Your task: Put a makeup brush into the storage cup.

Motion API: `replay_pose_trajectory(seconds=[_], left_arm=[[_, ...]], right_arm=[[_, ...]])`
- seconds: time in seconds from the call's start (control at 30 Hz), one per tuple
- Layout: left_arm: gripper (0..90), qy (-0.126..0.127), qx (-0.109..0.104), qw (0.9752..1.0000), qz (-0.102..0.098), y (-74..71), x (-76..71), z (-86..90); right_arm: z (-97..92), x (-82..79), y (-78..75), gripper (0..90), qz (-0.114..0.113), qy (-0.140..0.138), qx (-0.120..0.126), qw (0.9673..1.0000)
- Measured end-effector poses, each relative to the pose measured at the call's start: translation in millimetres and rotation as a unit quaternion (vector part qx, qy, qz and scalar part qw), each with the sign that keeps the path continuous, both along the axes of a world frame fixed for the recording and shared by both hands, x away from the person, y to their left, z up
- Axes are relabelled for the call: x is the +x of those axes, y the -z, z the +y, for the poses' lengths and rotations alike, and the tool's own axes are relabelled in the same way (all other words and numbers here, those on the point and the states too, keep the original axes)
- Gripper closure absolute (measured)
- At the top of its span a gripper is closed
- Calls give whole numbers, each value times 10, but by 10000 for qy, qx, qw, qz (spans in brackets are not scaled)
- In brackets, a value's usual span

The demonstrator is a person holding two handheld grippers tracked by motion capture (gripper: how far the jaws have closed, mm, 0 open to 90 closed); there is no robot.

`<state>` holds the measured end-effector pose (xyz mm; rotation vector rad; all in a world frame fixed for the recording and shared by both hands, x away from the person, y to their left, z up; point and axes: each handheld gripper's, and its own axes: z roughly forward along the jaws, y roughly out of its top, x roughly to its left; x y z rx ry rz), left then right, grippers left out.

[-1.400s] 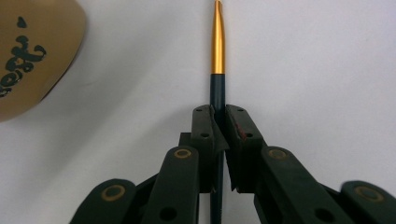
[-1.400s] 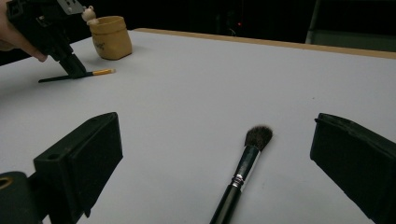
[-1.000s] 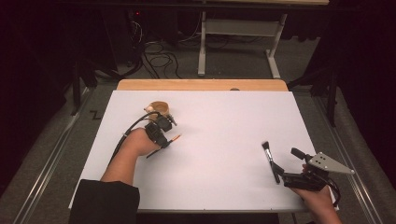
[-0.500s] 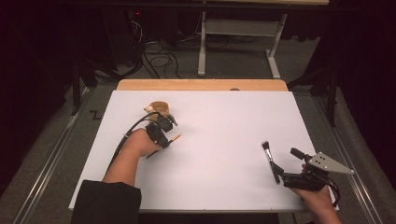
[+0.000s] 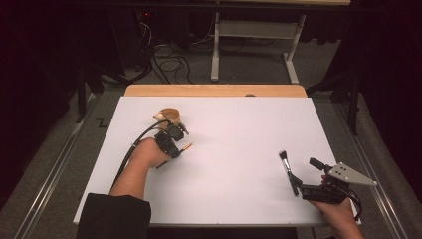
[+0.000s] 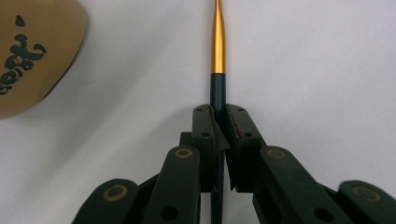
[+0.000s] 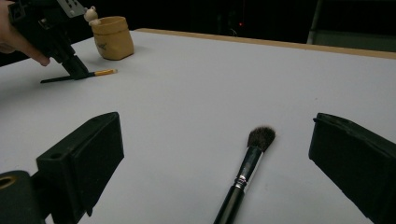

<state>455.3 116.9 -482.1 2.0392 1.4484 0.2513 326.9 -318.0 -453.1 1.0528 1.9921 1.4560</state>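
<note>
The left gripper point(image 6: 218, 122) has its fingers point(image 6: 204, 128) closed tight on a thin brush point(image 6: 218, 51) with a dark handle and a gold ferrule. The brush lies flat on the white table point(image 5: 239, 149), its gold end running straight out ahead of the fingers. The tan wooden cup point(image 5: 169, 117) stands just beyond and to one side of them, near but not touching. This looks like the pick-up step: the grip is made, the lift not yet begun.

The right gripper point(image 7: 215, 154) rests with its fingers point(image 7: 88, 154) spread wide and holding nothing. A larger black makeup brush point(image 7: 247, 172) lies on the table between them, its bristle head pointing away ahead of the tips, untouched.

The next move probably calls for raising the thin brush clear of the table, tipping it upright and bringing it over the cup's mouth before letting go. The slim handle could swivel in the pinch, so a slow lift seems wise.
</note>
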Motion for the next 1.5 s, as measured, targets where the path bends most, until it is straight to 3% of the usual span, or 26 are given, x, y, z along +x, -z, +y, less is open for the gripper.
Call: replay_pose_trajectory(seconds=[0.3,0.5,0.87,1.27,1.5], left_arm=[[835,23,43,10000,-30,-10,-22,-5],[835,59,-56,9999,-117,-50,-48,17],[834,-116,-481,9981,-354,-176,-113,110],[835,-183,-981,9921,-761,-306,-206,162],[835,-287,-1333,9852,-1042,-373,-267,215]], right_arm=[[-20,-13,-5,38,-17,16,23,10000],[-21,-9,1,39,6,30,27,10000],[-14,-9,4,41,6,17,7,10000],[-2,-11,8,39,-15,21,-1,10000],[-2,-10,8,21,-16,41,-13,10000]])
